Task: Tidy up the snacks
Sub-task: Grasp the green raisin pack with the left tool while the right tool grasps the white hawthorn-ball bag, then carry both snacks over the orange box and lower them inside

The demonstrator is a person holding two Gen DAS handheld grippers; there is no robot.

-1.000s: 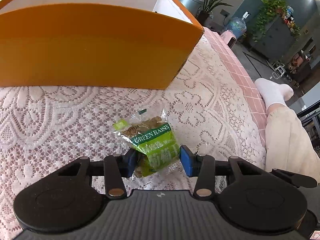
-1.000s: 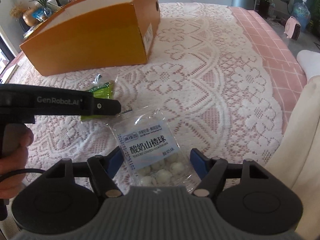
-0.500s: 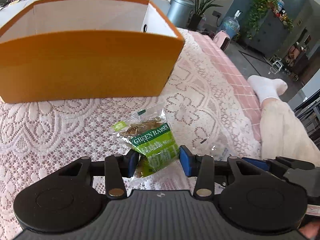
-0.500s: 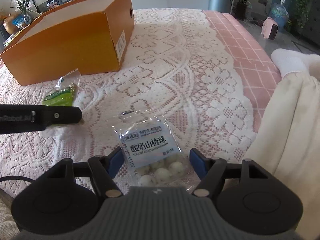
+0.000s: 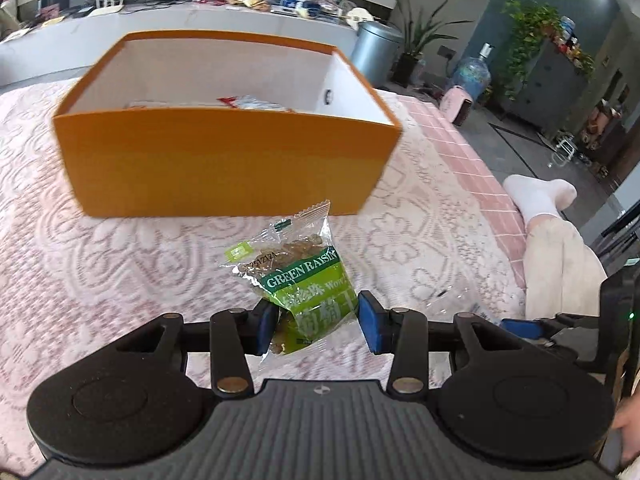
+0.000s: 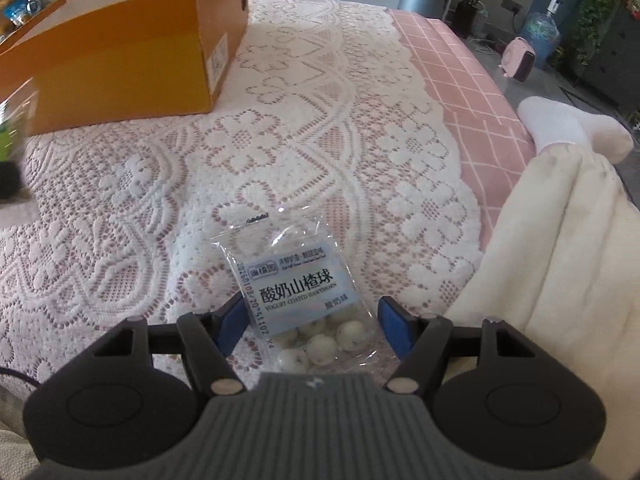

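A white lace cloth [image 6: 304,128] over pink checked fabric [image 6: 460,80] spreads ahead of the tongs; far beyond stand a grey metal bin [image 5: 376,54], a blue water jug [image 5: 474,76] and leafy potted plants [image 5: 528,32].

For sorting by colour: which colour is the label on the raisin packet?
Green with white lettering, clearest in the left wrist view: raisin packet.

Glossy clear plastic raisin packet [image 5: 304,280], matt orange cardboard box [image 5: 224,168], rough white lace tablecloth [image 6: 280,128].

Two snack packets, one green raisin packet [image 5: 304,292] and one hawthorn-ball packet [image 6: 304,300], plus one orange box [image 5: 224,160].
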